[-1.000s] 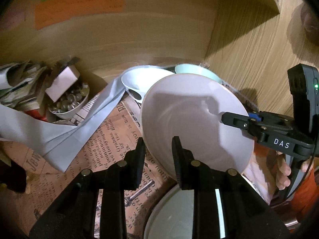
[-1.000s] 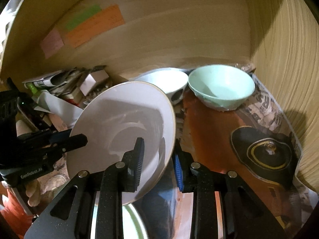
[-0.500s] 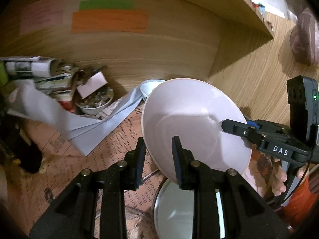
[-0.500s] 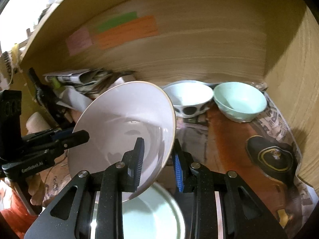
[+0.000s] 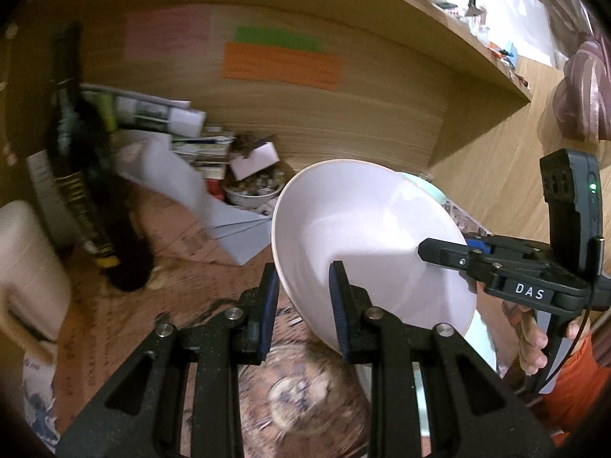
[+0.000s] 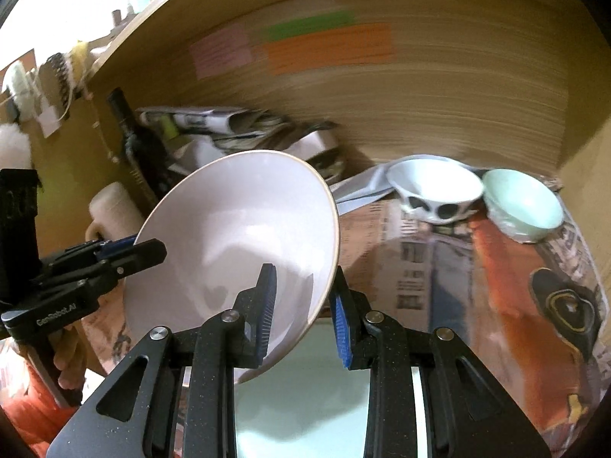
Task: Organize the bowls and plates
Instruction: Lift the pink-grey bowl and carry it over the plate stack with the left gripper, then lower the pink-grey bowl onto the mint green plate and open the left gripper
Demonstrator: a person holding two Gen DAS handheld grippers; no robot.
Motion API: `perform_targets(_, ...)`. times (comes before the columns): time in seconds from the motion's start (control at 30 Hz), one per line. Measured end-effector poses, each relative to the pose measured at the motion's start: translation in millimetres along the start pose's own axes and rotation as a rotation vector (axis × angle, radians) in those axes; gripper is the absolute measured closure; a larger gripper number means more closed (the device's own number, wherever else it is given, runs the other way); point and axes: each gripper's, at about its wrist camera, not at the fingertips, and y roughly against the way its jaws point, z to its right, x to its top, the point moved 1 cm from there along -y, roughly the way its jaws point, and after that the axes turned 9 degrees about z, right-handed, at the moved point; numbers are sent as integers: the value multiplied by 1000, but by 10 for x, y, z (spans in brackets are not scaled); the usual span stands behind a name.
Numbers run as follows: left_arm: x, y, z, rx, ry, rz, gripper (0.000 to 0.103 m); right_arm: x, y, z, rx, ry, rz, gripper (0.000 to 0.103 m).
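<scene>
A large pale bowl (image 5: 366,244) (image 6: 236,244) hangs tilted above the newspaper-lined shelf, carried by both grippers. My left gripper (image 5: 301,278) is shut on its near left rim, one pad inside and one outside. My right gripper (image 6: 301,286) is shut on the opposite rim in the same way. Each gripper shows in the other's view, the right gripper (image 5: 450,253) and the left gripper (image 6: 126,255), with a hand below. A pale green plate (image 6: 298,400) (image 5: 481,347) lies under the bowl. A white bowl with black spots (image 6: 435,194) and a mint bowl (image 6: 523,206) stand at the back right.
A dark bottle (image 5: 84,191) (image 6: 137,149) stands at the left beside a white roll (image 5: 26,267). Stacked newspapers (image 5: 160,114), grey paper sheets (image 5: 214,213) and a small dish of odds and ends (image 5: 254,189) crowd the back left. Wooden walls close the back and right.
Both grippers have drawn the bowl back from the shelf's rear wall and to the left, slightly upward. The two bowls at the back now look farther away. The grips are unchanged.
</scene>
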Motion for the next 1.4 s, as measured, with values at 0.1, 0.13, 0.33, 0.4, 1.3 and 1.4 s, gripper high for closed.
perform_targets(0.1, -78, 143, -116, 27, 1, 7, 77, -26, -51, -131, 24, 14, -13, 78)
perform_targets(0.13, -113, 193, -158, 36, 3, 7, 77, -39, -74, -176, 31, 20, -18, 78)
perform_targets(0.33, -295, 403, -391, 68, 42, -5, 77, -139, -206, -436, 73, 55, -68, 78)
perform_targets(0.4, -351, 458, -454, 74, 59, -12, 77, -176, -245, -513, 84, 66, -87, 78)
perform_targets(1.3, -1000, 563, -828, 94, 162, -114, 77, -613, -734, -802, 87, 143, -271, 78)
perform_targets(1.4, -999, 557, -826, 89, 160, -114, 77, -610, -740, -792, 96, 146, -284, 77)
